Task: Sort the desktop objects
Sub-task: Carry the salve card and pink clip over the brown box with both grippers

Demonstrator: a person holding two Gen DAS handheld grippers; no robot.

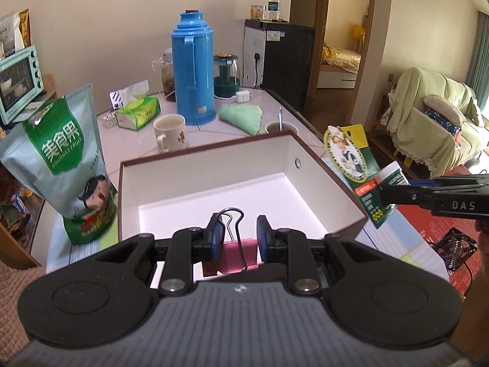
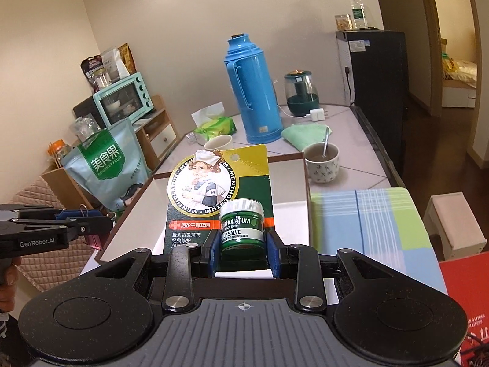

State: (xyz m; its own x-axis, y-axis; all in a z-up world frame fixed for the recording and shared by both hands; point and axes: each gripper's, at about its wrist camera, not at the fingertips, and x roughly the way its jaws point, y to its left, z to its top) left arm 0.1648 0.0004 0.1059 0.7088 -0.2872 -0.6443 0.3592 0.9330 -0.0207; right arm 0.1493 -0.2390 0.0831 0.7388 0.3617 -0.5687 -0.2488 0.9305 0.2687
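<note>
A white open box with a brown rim [image 1: 211,150] stands on the table; it also shows in the right wrist view [image 2: 287,156]. My left gripper [image 1: 240,240] is shut on a pink binder clip [image 1: 237,255] and holds it over the box's near edge. In the right wrist view the left gripper [image 2: 101,224] is at the box's left side with the clip [image 2: 93,240]. My right gripper [image 2: 243,249] is shut on a carded Mentholatum lip salve jar [image 2: 241,224]. In the left wrist view the right gripper [image 1: 386,194] holds the card [image 1: 351,159] over the box's right rim.
A green snack bag [image 1: 61,159] stands left of the box. Behind it are a mug [image 1: 169,131], a blue thermos [image 1: 192,70], a tissue pack [image 1: 139,111], a green cloth [image 1: 241,116] and a cup with a spoon [image 2: 322,163]. A checked cloth [image 2: 369,220] lies right of the box.
</note>
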